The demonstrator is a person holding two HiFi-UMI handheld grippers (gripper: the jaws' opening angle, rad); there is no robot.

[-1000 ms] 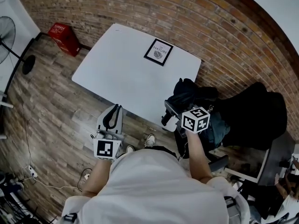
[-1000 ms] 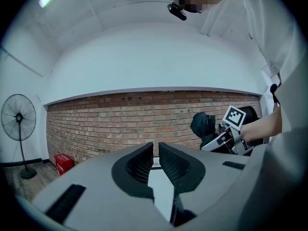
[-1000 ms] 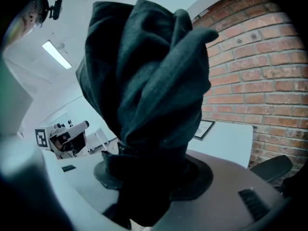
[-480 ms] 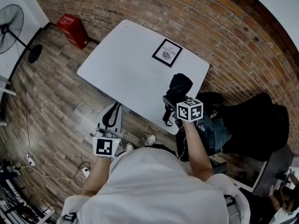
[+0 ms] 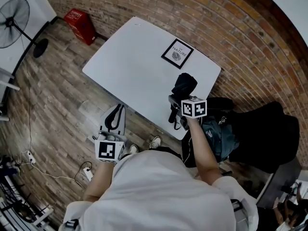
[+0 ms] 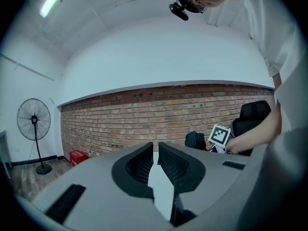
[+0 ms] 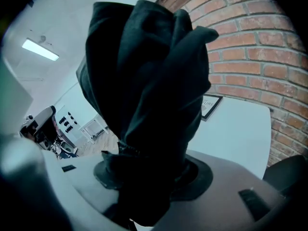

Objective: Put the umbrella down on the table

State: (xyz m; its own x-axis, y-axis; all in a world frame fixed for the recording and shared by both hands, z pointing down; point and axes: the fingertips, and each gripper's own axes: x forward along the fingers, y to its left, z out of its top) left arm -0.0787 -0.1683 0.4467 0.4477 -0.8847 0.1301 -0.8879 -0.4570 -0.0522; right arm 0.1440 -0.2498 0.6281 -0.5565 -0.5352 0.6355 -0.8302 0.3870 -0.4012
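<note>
A folded black umbrella (image 5: pixel 185 86) hangs over the near right corner of the white table (image 5: pixel 134 66). My right gripper (image 5: pixel 175 107) is shut on its lower part. In the right gripper view the umbrella (image 7: pixel 144 81) fills the middle, bunched fabric rising out of the right gripper (image 7: pixel 149 172), with the tabletop behind it. My left gripper (image 5: pixel 115 118) is over the floor just short of the table's near edge. Nothing is between its jaws, which stand almost together. The left gripper (image 6: pixel 155 150) looks level along the table, and the umbrella (image 6: pixel 195 139) shows at its right.
A framed picture (image 5: pixel 177 53) lies near the table's far edge. A dark backpack (image 5: pixel 216 134) and a black chair (image 5: pixel 262 134) stand right of the table. A red crate (image 5: pixel 81 20) and a standing fan (image 5: pixel 14 16) are by the brick wall at the left.
My right gripper has carried the umbrella leftward from above the backpack and chair to over the table's corner, and lower. The left gripper has stayed put.
</note>
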